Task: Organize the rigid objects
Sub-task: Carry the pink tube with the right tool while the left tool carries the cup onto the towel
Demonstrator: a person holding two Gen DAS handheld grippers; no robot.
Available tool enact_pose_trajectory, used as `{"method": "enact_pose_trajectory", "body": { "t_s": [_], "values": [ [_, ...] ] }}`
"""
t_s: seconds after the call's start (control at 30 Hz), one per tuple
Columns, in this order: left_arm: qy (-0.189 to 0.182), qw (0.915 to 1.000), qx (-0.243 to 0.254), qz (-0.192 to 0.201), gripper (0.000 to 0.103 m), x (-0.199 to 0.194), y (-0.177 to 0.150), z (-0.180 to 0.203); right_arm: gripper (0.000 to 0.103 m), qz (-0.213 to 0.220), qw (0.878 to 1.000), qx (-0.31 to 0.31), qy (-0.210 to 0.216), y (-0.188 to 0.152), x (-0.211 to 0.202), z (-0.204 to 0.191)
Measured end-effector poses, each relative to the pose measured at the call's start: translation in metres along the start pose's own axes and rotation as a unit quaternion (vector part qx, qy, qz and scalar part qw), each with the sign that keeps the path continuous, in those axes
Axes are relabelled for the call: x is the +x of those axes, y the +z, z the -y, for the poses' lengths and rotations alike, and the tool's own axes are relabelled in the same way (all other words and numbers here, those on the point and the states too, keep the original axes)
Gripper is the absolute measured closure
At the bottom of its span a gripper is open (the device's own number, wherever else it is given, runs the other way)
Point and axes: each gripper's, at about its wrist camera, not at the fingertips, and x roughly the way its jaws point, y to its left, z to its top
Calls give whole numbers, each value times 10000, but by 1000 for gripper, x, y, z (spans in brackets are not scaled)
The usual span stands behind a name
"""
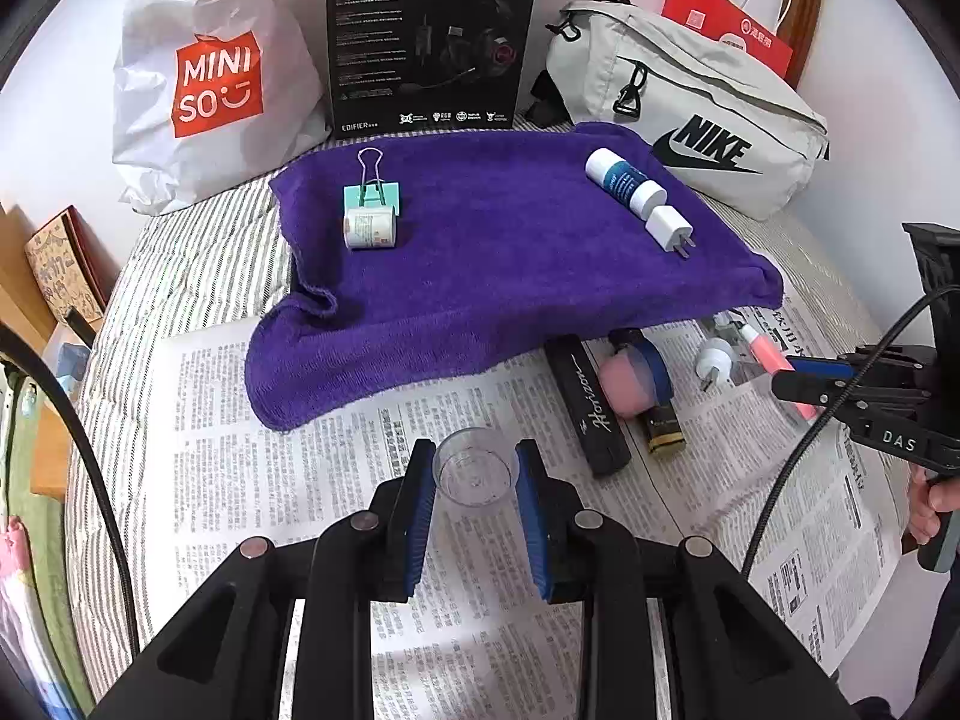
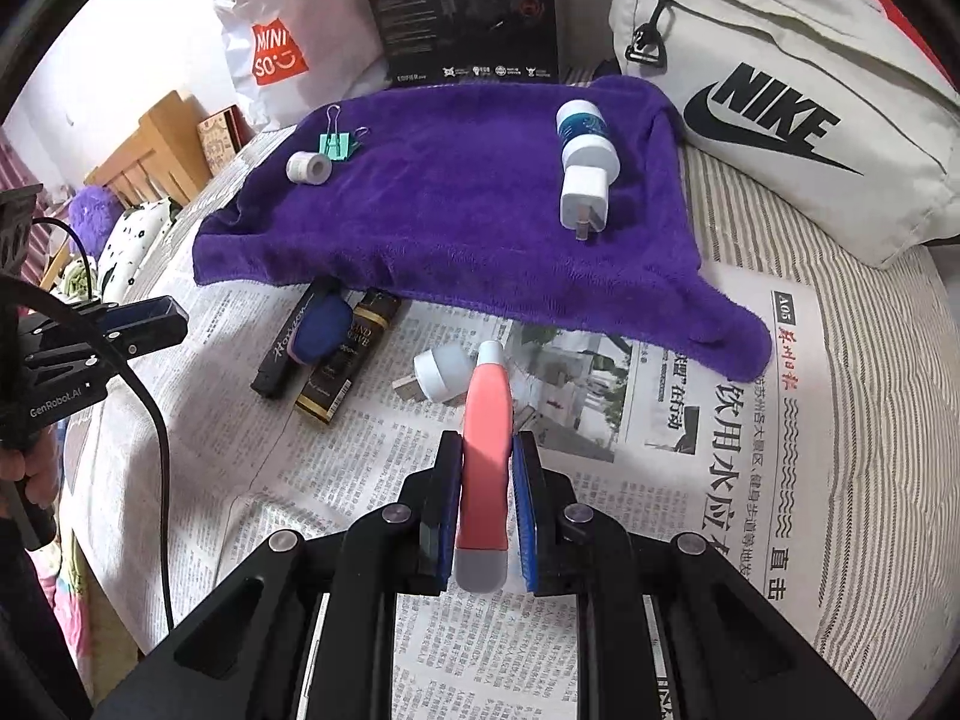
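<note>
Left tool sits low over the newspaper, its blue pads on either side of a small clear plastic cup; the pads look right at the cup's walls, though whether they are truly pressing on it I cannot tell. Over on the other side, the right tool is pinching a pink tube with a grey cap, the tube lying lengthwise between the pads and pointing ahead, raised above the newspaper. Up ahead, a purple towel is spread over the striped bed, and four things rest on it: a teal binder clip touching a small white roll on the left, and on the right a white and blue bottle end to end with a white charger plug. Down at the towel's front edge, on the newspaper, a black case marked Horizon lies beside a pink and blue puff, with a black and gold box close against it and a white round adapter just to the right. Behind it all: a Miniso bag, a black headset box and a grey Nike pouch.
</note>
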Motion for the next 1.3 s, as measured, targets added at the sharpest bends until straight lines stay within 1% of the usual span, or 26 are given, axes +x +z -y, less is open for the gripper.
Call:
{"method": "enact_pose_trajectory", "body": {
  "t_s": [0.37, 0.87, 1.07, 1.3],
  "values": [
    [0, 9999, 71, 92, 77, -2, 20, -4, 86, 101, 9999, -48, -5, 20, -4, 1],
    [111, 9998, 67, 159, 77, 5, 51, -19, 86, 287, 9996, -65, 16, 63, -3, 9],
    [118, 9998, 79, 148, 77, 11, 63, -22, 86, 333, 9994, -75, 17, 83, 3, 12],
    [140, 9998, 93, 113, 77, 23, 74, -26, 86, 270, 9996, -87, 12, 105, 21, 14]
  ]
}}
